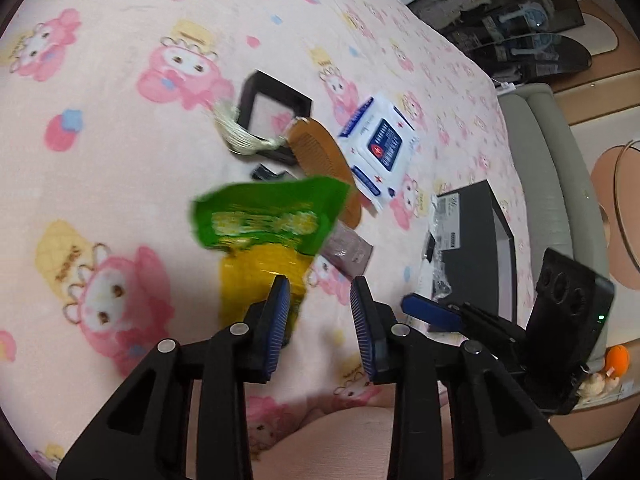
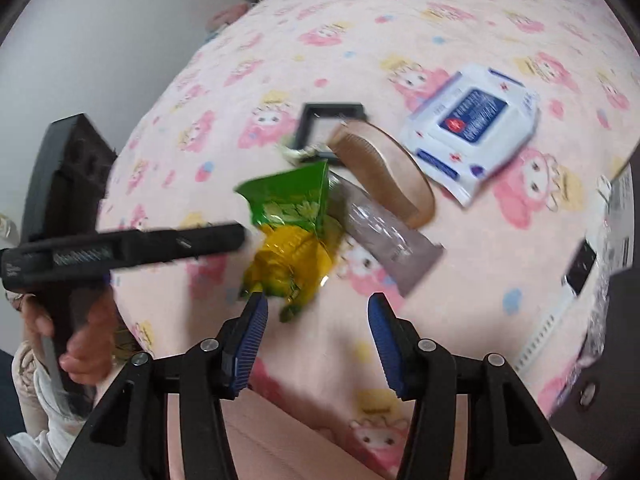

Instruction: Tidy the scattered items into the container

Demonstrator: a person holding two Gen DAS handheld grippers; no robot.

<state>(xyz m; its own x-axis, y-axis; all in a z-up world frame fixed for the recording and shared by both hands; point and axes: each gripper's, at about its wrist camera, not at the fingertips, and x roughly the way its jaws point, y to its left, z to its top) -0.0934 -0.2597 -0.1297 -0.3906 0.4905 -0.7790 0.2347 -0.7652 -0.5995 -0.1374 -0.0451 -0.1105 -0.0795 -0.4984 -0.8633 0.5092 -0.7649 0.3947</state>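
A green and yellow snack bag [image 1: 264,232] lies crumpled on the pink blanket, just ahead of both grippers. My left gripper [image 1: 320,304] is open, and its left finger overlaps the bag's yellow end. My right gripper [image 2: 318,312] is open too, with the snack bag [image 2: 292,240] just beyond its left finger. Seen side-on, my left gripper [image 2: 236,236] reaches the bag's left edge. Beyond the bag lie a grey-brown sachet [image 2: 384,236], a wooden comb [image 2: 384,168], a white and blue wipes pack [image 2: 472,120] and a black square frame [image 2: 332,116]. The dark box [image 1: 504,216] sits to the right.
A pale tassel [image 1: 240,136] lies across the frame [image 1: 272,108]. Plastic-wrapped items [image 1: 440,240] rest at the box's near side. A person's hand [image 2: 80,344] holds the left gripper's handle. Past the blanket's right edge are a grey padded bed edge [image 1: 560,184] and dark glass shelves [image 1: 520,32].
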